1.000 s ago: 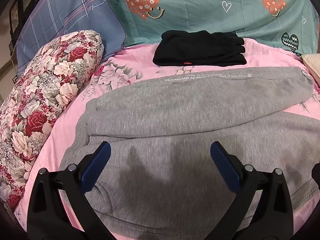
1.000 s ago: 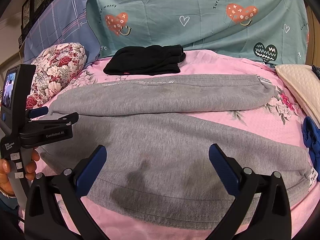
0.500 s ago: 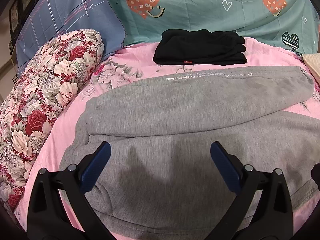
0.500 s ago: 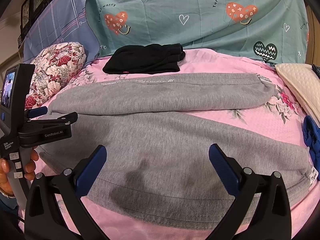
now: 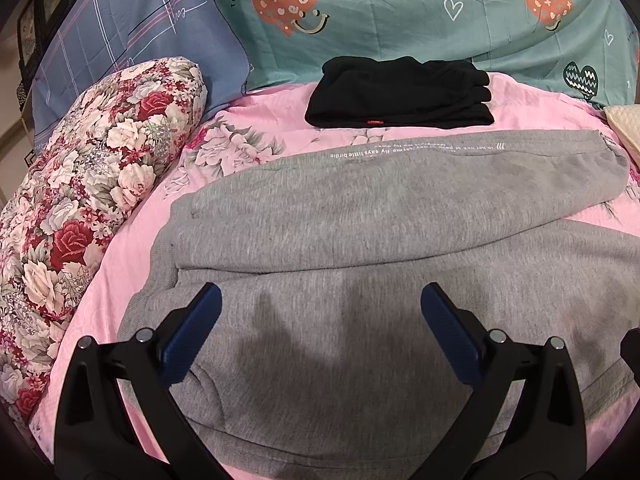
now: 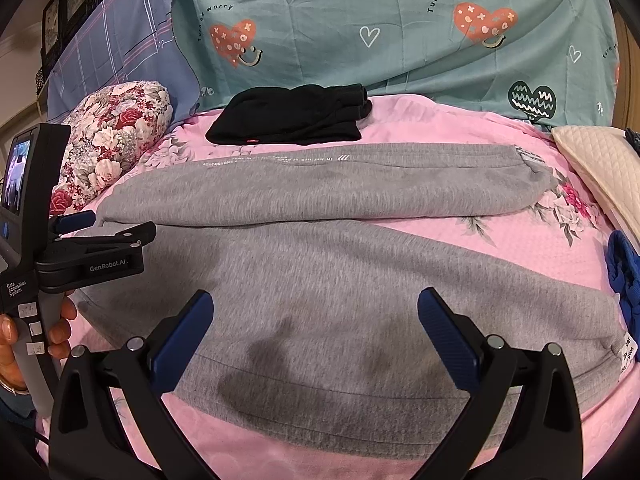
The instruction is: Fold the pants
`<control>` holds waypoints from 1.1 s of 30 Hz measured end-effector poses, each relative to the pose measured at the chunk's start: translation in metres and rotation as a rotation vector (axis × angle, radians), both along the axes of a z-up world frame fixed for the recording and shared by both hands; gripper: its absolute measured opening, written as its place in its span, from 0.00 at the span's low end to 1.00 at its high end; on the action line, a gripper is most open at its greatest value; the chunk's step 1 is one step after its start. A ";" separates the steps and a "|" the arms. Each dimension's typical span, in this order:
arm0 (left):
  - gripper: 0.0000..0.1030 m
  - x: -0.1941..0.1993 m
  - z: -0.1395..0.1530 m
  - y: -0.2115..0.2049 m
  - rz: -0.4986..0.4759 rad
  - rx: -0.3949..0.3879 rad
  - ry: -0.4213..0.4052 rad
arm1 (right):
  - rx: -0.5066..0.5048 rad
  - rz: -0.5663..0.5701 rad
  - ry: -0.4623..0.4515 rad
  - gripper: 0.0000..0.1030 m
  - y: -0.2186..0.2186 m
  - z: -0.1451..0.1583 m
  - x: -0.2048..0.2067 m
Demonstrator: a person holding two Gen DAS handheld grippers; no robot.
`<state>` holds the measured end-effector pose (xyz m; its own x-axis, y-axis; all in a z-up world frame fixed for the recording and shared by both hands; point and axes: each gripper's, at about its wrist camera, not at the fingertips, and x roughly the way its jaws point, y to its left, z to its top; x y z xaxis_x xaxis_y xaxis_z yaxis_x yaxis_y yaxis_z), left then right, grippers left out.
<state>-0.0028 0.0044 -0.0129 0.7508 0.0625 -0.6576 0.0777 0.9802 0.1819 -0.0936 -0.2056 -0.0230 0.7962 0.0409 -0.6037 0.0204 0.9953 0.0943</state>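
Grey sweatpants (image 5: 360,248) lie spread on the pink bed, waistband at the left, both legs running right in a V; they also show in the right wrist view (image 6: 340,264). My left gripper (image 5: 318,320) is open and empty, hovering over the near leg by the waistband. My right gripper (image 6: 314,320) is open and empty over the middle of the near leg. The left gripper also shows from the side in the right wrist view (image 6: 104,228), over the waistband end.
Folded black garment (image 5: 400,92) lies at the back by the teal bedding (image 5: 400,12). A floral pillow (image 5: 80,200) lies left. A cream quilted cushion (image 6: 592,160) and a blue cloth (image 6: 624,276) lie at the right. Pink sheet (image 6: 520,240) shows between the legs.
Both grippers have drifted slightly forward and lower over the pants. The jaws stay open and the pants have not moved.
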 end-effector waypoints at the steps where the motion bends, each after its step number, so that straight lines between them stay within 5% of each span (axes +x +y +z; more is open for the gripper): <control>1: 0.98 0.000 0.000 0.000 0.000 -0.001 0.001 | 0.000 0.001 0.000 0.99 0.000 0.000 0.000; 28: 0.98 0.001 -0.002 -0.002 0.001 0.005 0.011 | -0.002 0.005 0.005 0.99 0.002 -0.001 0.001; 33: 0.98 0.001 0.009 0.011 0.013 -0.056 0.016 | -0.006 0.003 0.005 0.99 0.002 -0.001 0.000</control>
<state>-0.0014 0.0149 -0.0034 0.7397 0.0355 -0.6720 0.0671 0.9897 0.1261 -0.0935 -0.2033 -0.0236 0.7929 0.0402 -0.6080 0.0175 0.9959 0.0886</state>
